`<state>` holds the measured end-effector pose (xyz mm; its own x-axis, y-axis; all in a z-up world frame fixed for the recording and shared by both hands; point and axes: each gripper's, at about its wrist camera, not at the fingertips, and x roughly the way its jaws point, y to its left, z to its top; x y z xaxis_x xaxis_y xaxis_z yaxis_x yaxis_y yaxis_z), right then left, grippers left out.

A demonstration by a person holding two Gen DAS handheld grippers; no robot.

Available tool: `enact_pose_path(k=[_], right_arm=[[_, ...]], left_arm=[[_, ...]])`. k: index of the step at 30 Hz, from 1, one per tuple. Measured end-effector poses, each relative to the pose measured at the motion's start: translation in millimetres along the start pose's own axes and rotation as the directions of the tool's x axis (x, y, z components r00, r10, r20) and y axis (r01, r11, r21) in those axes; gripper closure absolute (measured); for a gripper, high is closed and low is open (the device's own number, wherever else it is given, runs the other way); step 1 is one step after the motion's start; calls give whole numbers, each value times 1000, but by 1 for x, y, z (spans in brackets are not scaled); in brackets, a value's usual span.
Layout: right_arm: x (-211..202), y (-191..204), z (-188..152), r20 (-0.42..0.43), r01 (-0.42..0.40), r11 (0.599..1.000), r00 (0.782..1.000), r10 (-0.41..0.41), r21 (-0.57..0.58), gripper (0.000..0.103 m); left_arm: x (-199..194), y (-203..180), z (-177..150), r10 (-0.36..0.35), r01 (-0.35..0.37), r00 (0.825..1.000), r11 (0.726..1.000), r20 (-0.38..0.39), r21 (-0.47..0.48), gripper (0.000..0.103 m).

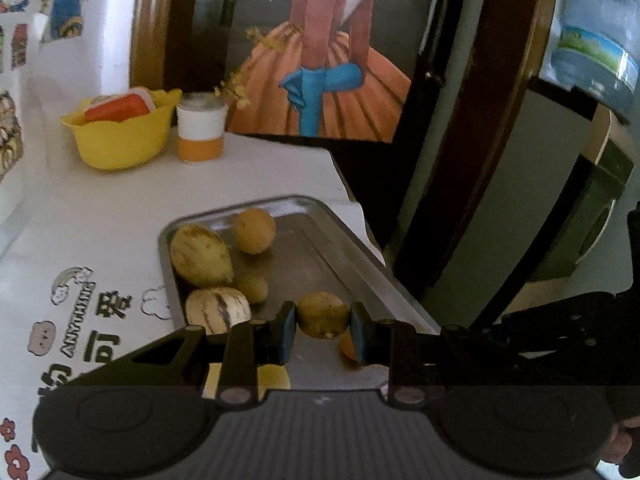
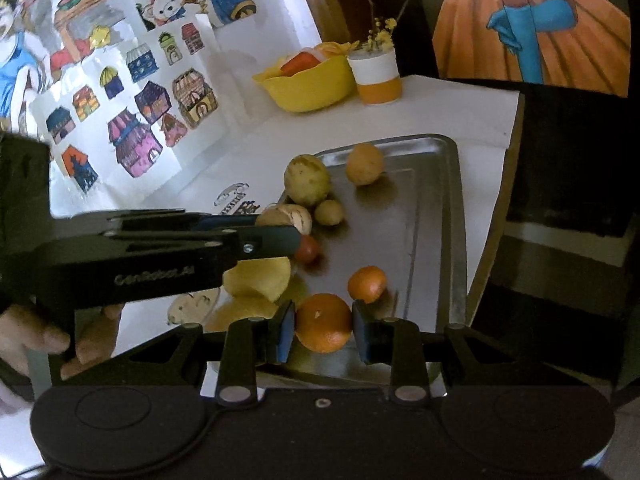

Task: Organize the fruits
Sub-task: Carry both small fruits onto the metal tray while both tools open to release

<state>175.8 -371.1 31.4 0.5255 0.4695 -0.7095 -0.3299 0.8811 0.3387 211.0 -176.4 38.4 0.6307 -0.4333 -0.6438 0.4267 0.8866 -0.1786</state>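
step: fruit being picked from tray [image 2: 452,216] | left gripper [image 1: 323,330] clamped on brownish fruit [image 1: 323,314] | right gripper [image 2: 323,330] clamped on orange [image 2: 323,322] | next: lift needed, tangerine [image 2: 367,283] at 1 o'clock

White table [image 2: 460,120]: metal tray [image 2: 452,208], yellow bowl [image 2: 312,88], cup [image 2: 378,76].

This looks like a lived-in home, likely a dining or kitchen corner. A white table [image 2: 460,96] printed with cartoon doodles stands against a wall covered in children's coloured drawings [image 2: 132,120] of little houses and cartoon figures. At its far end sit a yellow bowl [image 2: 312,86] and a small vase of yellow flowers [image 2: 378,72]. Behind hangs a painting of a figure in an orange dress [image 1: 320,64], beside a dark wooden door frame [image 1: 492,120]. A water-cooler bottle [image 1: 596,36] stands far right.
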Motion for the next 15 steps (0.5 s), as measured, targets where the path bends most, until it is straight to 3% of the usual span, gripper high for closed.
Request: enact_pose_path(k=[15], right_arm=[[14,3,-20,62,51,996,997,-46,-70,70]], left_arm=[[30,-8,-6,16,-12,996,999,-89,42,72]])
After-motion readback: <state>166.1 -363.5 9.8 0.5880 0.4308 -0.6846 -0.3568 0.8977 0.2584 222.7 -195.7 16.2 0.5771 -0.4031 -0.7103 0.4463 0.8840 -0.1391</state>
